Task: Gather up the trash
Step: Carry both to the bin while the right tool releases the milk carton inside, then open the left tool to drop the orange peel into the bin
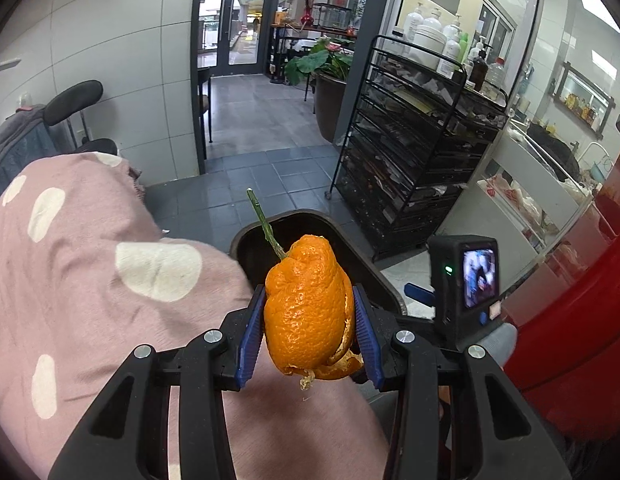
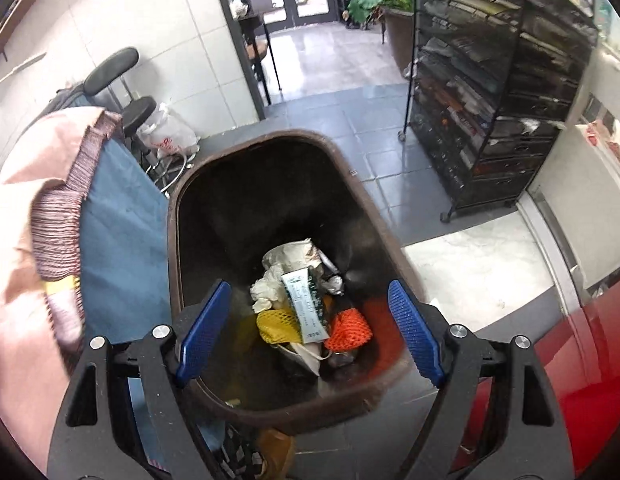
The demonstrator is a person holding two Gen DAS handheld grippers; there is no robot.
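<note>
Left wrist view: angled down past a pink dotted sleeve [image 1: 110,280] toward the bin [image 1: 286,224]. Right wrist view: close above that bin [image 2: 182,200], steeply down. Shared: black rack [image 1: 410,152], glass doors.

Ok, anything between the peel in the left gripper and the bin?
Nothing visible. The left gripper holds the peel just short of the bin, whose mouth is open. The right gripper hangs open and empty over the bin, beside the route rather than across it.
</note>
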